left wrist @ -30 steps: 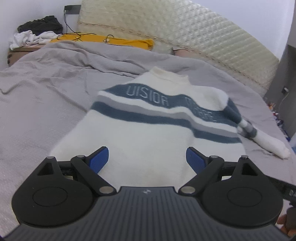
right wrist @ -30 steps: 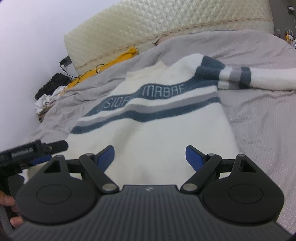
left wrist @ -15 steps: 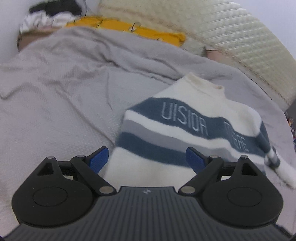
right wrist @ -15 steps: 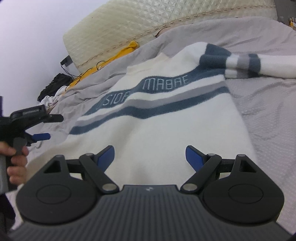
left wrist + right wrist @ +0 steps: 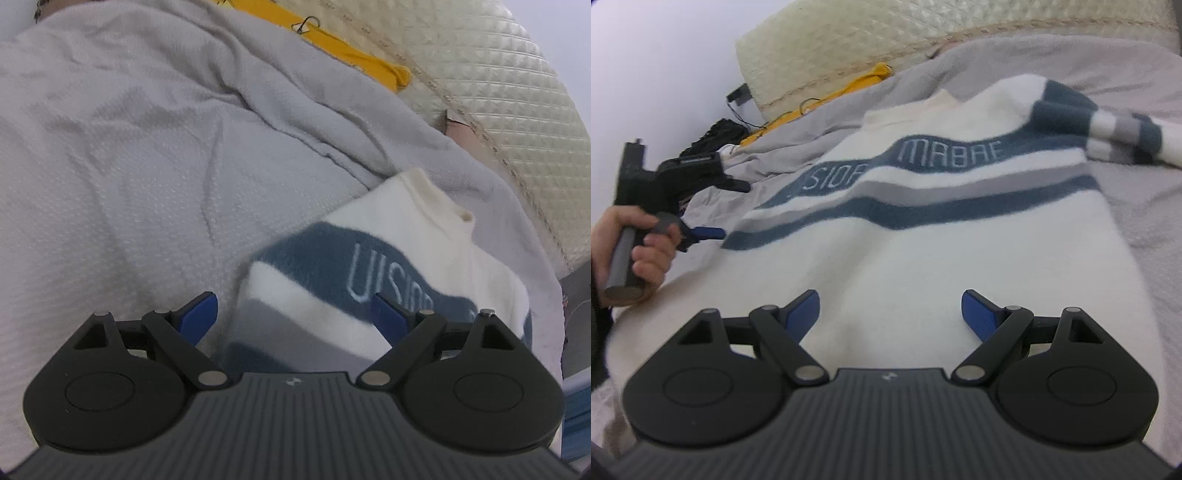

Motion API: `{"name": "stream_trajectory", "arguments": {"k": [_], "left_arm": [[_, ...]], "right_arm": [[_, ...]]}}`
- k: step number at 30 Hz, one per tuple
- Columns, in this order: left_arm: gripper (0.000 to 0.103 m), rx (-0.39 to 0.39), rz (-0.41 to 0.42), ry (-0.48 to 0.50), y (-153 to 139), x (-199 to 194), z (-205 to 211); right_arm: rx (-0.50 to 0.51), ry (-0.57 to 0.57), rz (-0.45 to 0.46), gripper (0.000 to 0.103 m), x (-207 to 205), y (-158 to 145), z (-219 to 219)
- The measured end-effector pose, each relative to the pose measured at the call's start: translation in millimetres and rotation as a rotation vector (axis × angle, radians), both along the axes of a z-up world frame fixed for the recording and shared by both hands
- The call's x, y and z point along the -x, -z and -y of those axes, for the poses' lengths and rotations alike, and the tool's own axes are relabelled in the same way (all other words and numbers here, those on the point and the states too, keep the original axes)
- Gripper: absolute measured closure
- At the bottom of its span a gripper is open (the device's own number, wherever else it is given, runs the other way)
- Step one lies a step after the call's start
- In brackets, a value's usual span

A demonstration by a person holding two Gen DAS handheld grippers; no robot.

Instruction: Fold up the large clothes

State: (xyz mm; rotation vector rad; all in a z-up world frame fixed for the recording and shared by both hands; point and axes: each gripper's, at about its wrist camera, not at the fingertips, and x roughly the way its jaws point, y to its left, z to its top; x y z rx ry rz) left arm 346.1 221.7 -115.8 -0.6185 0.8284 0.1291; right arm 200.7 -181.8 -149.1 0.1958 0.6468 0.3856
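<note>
both grippers wide open and empty over a sweater on the bed

nearest, the right gripper hangs over the sweater near its hem, blue pads apart, gripping nothing; the left gripper straddles the sweater's left edge at the stripes, jaws spread and empty; the knit looks thick, fuzzy, cream with navy and grey bands, so a shallow pinch could catch one layer only, or snag the waffle-textured grey blanket beneath; farther off, the right sleeve trails loose and may drag; beyond, a quilted headboard.
</note>
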Motion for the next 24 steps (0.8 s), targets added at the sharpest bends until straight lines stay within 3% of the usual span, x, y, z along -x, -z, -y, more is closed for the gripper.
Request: {"name": "stream_trajectory", "arguments": {"k": [2, 5, 10, 12, 16, 20, 24], "left_arm": [[0.016, 0.028, 0.0, -0.012, 8.9, -8.3, -1.7], [0.034, 0.087, -0.002, -0.012, 19.8, -22.2, -0.7], [0.079, -0.083, -0.113, -0.007, 14.1, -39.6, 15.9], [0.091, -0.135, -0.113, 0.025, 0.3, -37.5, 25.6], [0.094, -0.255, -0.04, 0.15, -39.5, -26.1, 61.9], [0.095, -0.212, 0.028, 0.272, -64.8, -13.2, 105.6], [0.095, -0.144, 0.032, 0.425, -68.5, -5.7, 163.2]], "right_arm": [[0.032, -0.004, -0.006, 0.018, -4.3, 5.3, -2.4], [0.015, 0.003, -0.005, 0.018, -7.9, 4.4, -2.1], [0.003, 0.024, -0.002, 0.018, -8.7, 1.6, 0.4], [-0.004, 0.033, -0.026, 0.018, -7.8, 2.1, 3.2], [-0.019, 0.048, -0.029, 0.018, -5.4, -2.3, 5.7], [-0.047, 0.092, -0.013, 0.018, -2.3, -12.5, 19.6], [-0.078, 0.129, -0.004, 0.018, -1.0, -17.3, 34.4]]}}
